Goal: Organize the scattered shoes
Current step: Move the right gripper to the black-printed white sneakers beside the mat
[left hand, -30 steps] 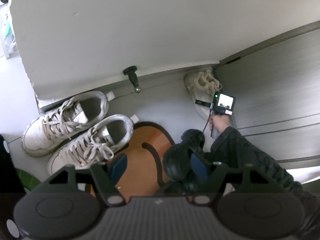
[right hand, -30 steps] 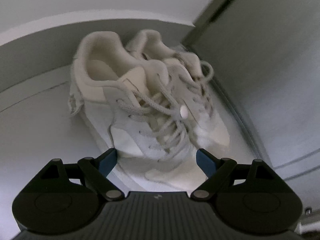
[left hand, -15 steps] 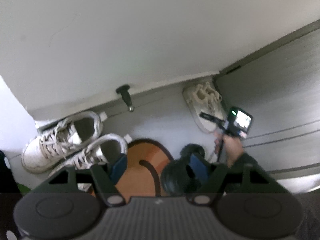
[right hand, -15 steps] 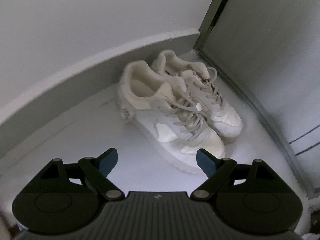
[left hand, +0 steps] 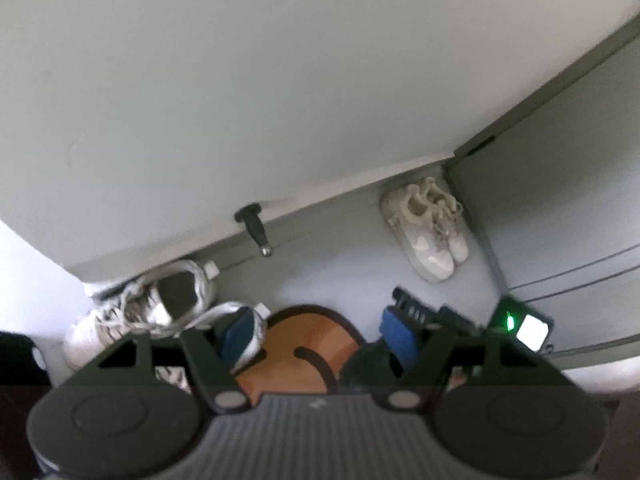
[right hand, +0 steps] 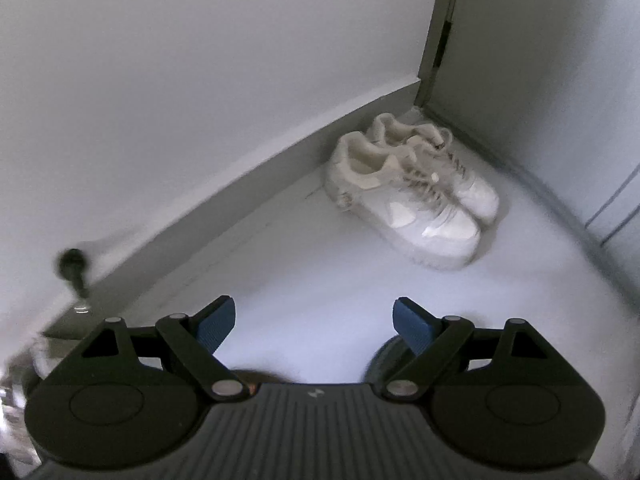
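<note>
- Pale grey floor is running to a white wall, with a grey door on the right.
- Cream lace-up sneakers are sitting paired, side by side, in the far right corner, heels to the skirting.
- White lace-up sneakers are lying close together at the near left, beside an orange doormat.
- Both pairs are looking light, with soft uppers and stiff soles; the padded heel collar is likely offering the firmest hold.
- Right gripper is hanging wide open and empty, well short of the cream pair.
- Left gripper is likewise spread and holding nothing.
</note>
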`<action>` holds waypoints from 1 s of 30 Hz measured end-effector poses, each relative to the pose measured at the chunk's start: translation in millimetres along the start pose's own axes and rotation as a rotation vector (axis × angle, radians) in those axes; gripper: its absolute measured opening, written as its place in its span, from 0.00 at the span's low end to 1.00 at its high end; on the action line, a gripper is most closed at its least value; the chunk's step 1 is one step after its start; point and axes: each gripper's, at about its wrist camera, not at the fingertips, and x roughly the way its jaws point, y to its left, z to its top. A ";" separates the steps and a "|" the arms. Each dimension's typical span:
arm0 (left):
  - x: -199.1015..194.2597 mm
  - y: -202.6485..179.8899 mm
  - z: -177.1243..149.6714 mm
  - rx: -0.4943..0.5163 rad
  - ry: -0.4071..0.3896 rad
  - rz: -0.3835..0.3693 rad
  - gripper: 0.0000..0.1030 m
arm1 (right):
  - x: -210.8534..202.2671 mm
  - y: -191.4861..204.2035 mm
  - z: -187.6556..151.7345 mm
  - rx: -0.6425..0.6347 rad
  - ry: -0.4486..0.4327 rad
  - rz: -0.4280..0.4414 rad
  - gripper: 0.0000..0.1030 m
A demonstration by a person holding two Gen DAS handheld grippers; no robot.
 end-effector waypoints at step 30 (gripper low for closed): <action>-20.8 -36.4 -7.9 0.169 -0.122 0.173 0.85 | 8.2 163.0 -120.9 0.527 0.345 0.396 0.52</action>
